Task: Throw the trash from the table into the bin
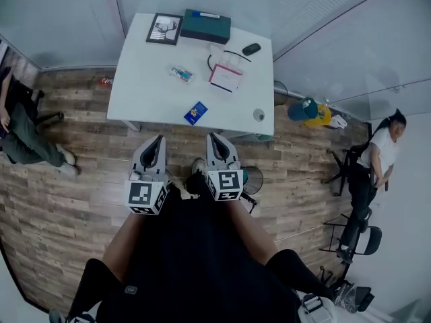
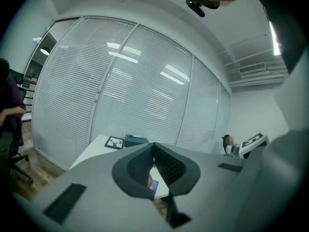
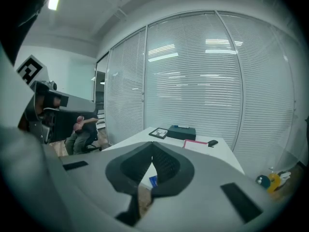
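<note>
The white table (image 1: 135, 79) stands ahead of me. On it lie a blue packet (image 1: 195, 112) near the front edge, a small clear wrapper (image 1: 181, 74) and a small grey round scrap (image 1: 258, 114). My left gripper (image 1: 160, 140) and right gripper (image 1: 213, 137) hang side by side over the wooden floor, short of the table's front edge. Both are shut with nothing in them. The blue packet (image 2: 153, 186) shows through the gap below the closed tips in the left gripper view, and again as the blue packet (image 3: 153, 180) in the right gripper view.
A framed picture (image 1: 164, 28), a teal box (image 1: 205, 25), a black mouse (image 1: 251, 48) and a pink-edged notebook (image 1: 226, 77) also lie on the table. A dark round container (image 1: 253, 179) stands on the floor by my right gripper. People sit at far left (image 1: 20, 130) and right (image 1: 374, 163).
</note>
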{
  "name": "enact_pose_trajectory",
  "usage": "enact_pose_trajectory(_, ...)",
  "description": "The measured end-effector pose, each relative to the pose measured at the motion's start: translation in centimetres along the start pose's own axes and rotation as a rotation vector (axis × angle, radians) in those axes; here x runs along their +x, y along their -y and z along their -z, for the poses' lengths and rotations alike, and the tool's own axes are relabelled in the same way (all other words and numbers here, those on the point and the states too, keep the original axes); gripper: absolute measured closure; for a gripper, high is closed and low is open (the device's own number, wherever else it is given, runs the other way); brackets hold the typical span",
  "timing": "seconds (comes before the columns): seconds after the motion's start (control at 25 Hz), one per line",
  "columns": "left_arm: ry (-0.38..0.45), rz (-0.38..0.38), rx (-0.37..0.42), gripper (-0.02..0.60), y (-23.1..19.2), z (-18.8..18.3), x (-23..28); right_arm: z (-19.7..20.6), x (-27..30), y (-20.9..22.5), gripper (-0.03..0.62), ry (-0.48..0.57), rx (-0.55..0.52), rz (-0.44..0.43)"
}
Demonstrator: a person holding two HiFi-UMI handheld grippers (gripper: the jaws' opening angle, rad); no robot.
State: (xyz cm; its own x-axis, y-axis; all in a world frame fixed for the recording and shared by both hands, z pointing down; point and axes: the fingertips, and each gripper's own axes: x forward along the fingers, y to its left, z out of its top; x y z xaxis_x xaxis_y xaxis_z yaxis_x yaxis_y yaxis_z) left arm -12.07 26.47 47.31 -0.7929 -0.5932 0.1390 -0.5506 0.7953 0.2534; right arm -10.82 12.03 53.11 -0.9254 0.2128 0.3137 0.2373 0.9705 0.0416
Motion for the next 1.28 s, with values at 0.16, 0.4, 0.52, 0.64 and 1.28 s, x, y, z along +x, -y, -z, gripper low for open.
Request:
enact_pose_trajectory(0.16,-0.007,0.014,-0.017,0.575,-0.8,0.3,1.3,1.6,1.5,-0.2,0.586,-0.05,0.039,0.013)
enact_pose_trajectory(0.4,0.001,0.001,-0.011,0.575,-2.2,-0.2,4.4,4.6,4.8,1.4,0.586,-0.126,0.133,0.056)
enact_pose_trajectory(0.52,-0.006,-0.009,-0.021,0.575,-2.8,-0.5,5.9,7.4,7.5,2.9,0.585,-0.227,0.227,0.125)
enact_pose_trajectory(0.64,-0.009,-0.013,-0.016,0.575,-3.5,-1.0,7.7,9.6,10.6,3.0,0.53,-0.319,0.277,0.11)
enact_pose_trajectory(1.28,-0.102,-0.055,-0.046,0.575,-7.0,0.6,14.5,18.5,17.5,4.8,0.293,-0.652,0.662,0.287)
